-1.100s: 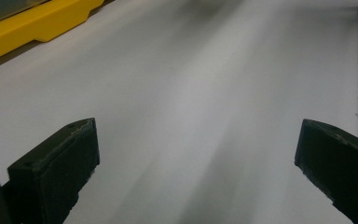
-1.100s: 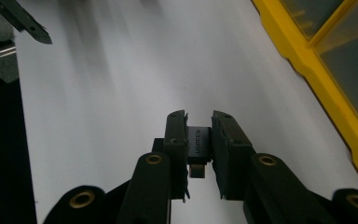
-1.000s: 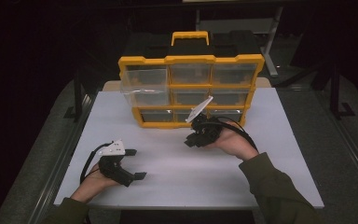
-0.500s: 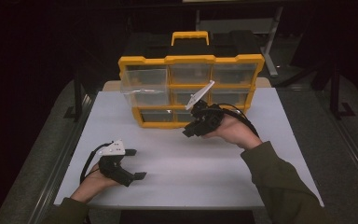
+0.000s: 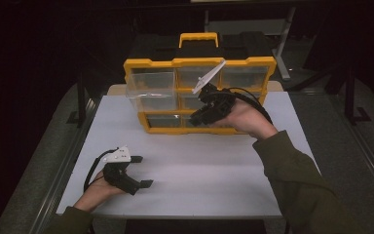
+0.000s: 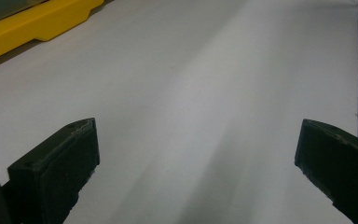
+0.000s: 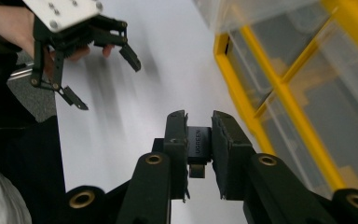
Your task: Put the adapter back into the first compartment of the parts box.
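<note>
right gripper point(image 5: 200, 117) raised off the tabletop point(image 5: 214, 170), close in front of the yellow organiser case point(image 5: 199, 63) standing upright at the far edge. fingers point(image 7: 223, 135) clamped on a small black adapter point(image 7: 199, 142), lettered "ugreen", seen in the right gripper view. adapter pinched across its flat sides, plug end pointing back toward the gripper body, long axis running along the fingers.

case front divided into clear drawers point(image 7: 307, 93) behind yellow bars. one clear drawer point(image 5: 151, 87) at the upper left of the case pulled partly out, as seen from the high view. adapter sits lower than that drawer and to its right, level with the bottom and middle rows of the case front. judged: any drop-off into the pulled drawer calls for travel up and to the left as the high view shows it, with the adapter's long axis kept clear of the drawer's front wall. which drawer is meant cannot be told.

left gripper point(image 5: 139, 171) low over the near left of the tabletop, well apart from the case. fingers point(image 6: 56, 163) spread wide with nothing between them, bare white surface below. right hand far nearer the case than the left, so the carrying work judged to belong to the right.
</note>
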{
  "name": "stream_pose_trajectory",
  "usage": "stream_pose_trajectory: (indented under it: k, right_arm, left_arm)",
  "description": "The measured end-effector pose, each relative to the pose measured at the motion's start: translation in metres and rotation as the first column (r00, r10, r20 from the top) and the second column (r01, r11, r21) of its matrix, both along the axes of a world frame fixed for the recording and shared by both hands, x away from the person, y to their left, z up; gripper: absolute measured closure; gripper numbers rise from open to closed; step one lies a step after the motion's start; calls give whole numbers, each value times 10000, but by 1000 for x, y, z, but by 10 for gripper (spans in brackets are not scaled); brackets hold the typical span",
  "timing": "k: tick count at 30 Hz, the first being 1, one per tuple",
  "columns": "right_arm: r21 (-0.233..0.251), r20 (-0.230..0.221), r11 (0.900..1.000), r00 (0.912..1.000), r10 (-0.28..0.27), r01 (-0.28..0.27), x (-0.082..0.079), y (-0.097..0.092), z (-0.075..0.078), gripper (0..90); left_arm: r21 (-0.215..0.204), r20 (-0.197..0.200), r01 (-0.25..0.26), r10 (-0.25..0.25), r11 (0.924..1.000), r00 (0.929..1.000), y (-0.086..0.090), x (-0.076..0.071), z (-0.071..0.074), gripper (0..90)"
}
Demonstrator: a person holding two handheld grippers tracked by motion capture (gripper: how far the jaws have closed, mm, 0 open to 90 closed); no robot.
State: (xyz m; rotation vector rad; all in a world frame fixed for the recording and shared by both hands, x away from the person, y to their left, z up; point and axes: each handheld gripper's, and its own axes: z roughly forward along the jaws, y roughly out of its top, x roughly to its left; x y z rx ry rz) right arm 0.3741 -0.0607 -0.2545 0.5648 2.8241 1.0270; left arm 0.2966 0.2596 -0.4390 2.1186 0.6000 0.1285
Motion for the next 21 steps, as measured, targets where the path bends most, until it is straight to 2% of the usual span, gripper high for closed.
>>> stream_pose_trajectory:
  k: [1, 2, 7, 8, 11, 21]
  right_arm:
    - [0, 0, 10000, 10000, 0, 0, 0, 0, 0, 753]
    - [44, 85, 10000, 10000, 28, -29, 1, 0, 7, 753]
    - [65, 275, 10000, 9996, 38, -40, 3, 1, 21, 753]
    - [131, 338, 9999, 9994, 26, -30, 4, 1, 27, 753]
    - [166, 431, 9999, 9991, 21, -28, 6, 0, 33, 753]
    - [527, 603, 9986, 9981, -122, 90, 15, 0, 62, 753]
  left_arm:
    - [0, 0, 0, 0, 10000, 10000, 0, 0, 0, 0]
    - [2, 3, 2, -2, 10000, 10000, 0, 0, 0, 0]
    - [-20, -27, -10, 10, 10000, 10000, 0, 0, 0, 0]
    - [-15, -21, 3, -3, 10000, 10000, 0, 0, 0, 0]
    - [1, -13, -1, 1, 10000, 10000, 0, 0, 0, 0]
    - [-11, -54, 11, -11, 10000, 10000, 0, 0, 0, 0]
